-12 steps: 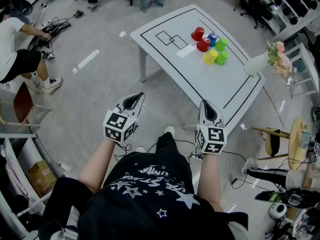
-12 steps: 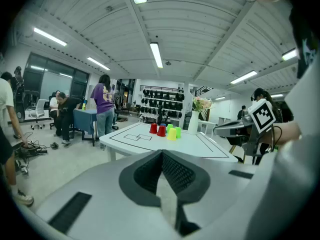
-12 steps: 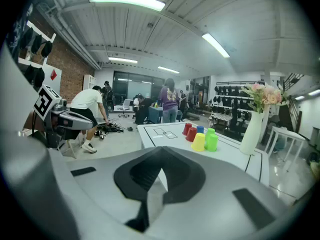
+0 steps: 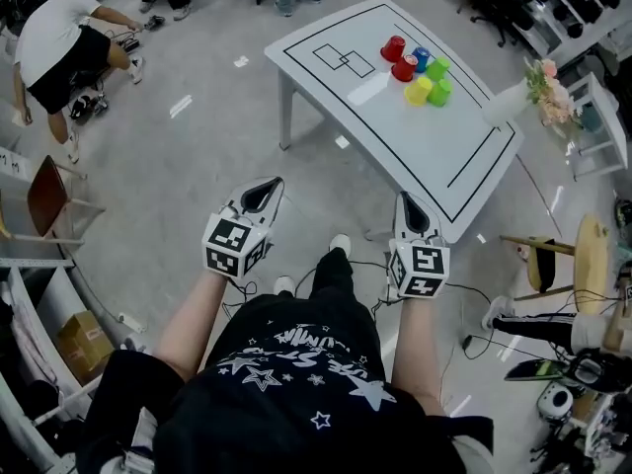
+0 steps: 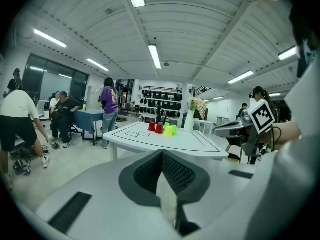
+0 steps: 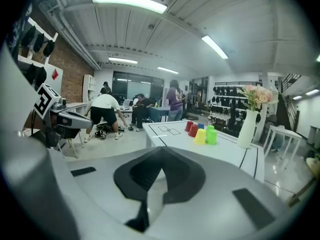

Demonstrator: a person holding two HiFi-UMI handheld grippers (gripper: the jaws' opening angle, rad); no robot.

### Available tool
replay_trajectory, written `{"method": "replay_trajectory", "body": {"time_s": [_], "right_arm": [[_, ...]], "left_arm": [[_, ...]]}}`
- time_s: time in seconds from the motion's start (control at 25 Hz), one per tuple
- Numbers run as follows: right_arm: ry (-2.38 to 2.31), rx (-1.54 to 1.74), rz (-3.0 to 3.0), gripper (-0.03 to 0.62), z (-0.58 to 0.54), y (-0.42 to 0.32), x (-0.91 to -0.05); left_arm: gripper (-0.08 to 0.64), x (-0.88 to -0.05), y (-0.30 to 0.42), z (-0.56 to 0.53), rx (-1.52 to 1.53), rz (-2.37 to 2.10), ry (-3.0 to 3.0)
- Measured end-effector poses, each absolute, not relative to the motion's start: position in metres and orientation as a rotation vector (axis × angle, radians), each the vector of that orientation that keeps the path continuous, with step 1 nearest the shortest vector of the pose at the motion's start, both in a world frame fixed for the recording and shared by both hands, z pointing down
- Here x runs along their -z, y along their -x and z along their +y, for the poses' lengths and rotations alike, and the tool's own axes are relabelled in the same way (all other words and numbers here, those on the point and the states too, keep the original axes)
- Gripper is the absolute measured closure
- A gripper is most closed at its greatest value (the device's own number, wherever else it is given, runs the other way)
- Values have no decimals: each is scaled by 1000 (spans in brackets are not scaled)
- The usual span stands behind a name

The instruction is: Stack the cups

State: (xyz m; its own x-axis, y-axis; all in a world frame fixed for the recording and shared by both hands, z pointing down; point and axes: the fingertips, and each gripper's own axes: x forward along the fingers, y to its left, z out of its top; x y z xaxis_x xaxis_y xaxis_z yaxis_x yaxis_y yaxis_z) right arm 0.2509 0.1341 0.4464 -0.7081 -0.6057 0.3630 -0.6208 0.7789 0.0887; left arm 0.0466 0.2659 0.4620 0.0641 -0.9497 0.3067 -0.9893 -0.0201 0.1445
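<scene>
Several plastic cups stand upside down in a cluster on the white table (image 4: 464, 156), far ahead of both grippers: two red cups (image 4: 393, 47) (image 4: 404, 67), a blue cup (image 4: 422, 59), a yellow cup (image 4: 418, 90) and two green cups (image 4: 439, 91). The left gripper view shows the red cups (image 5: 159, 128) and the yellow cup (image 5: 168, 130) small in the distance. My left gripper (image 4: 262, 197) (image 5: 161, 154) and right gripper (image 4: 410, 210) (image 6: 161, 150) hang side by side over the floor, short of the table's near corner. Each is shut with nothing in it.
A white vase of flowers (image 4: 509, 121) stands at the table's right edge. A person in a white shirt (image 4: 64, 42) bends over gear at far left. A brown chair (image 4: 44, 196), a cardboard box (image 4: 74, 344) and a wooden stool (image 4: 588, 265) stand around me.
The table and cups sit slightly higher in the head view. The person in white at far left has shifted up and right. Both grippers hold the same place and stay shut.
</scene>
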Motion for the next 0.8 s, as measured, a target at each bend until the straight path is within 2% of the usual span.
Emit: {"method": "replay_trajectory", "body": {"time_s": [0.36,0.48,0.56,0.8], "right_arm": [[-1033,-76,-2660,586,156,-260,-436],[-1018,-111,-2663,475,159,-257,-437],[-1006,-134,-2656,442,160,-256,-441],[-1011,-171,-2649,419,138,-249,-453]], "left_arm": [[549,-460,-52,298,-153,-1947,-2046],[549,-456,-49,302,-147,-1951,-2054],[549,-458,-47,303,-152,-1954,-2044],[549,-467,-36,288,-177,-1957,-2014]]}}
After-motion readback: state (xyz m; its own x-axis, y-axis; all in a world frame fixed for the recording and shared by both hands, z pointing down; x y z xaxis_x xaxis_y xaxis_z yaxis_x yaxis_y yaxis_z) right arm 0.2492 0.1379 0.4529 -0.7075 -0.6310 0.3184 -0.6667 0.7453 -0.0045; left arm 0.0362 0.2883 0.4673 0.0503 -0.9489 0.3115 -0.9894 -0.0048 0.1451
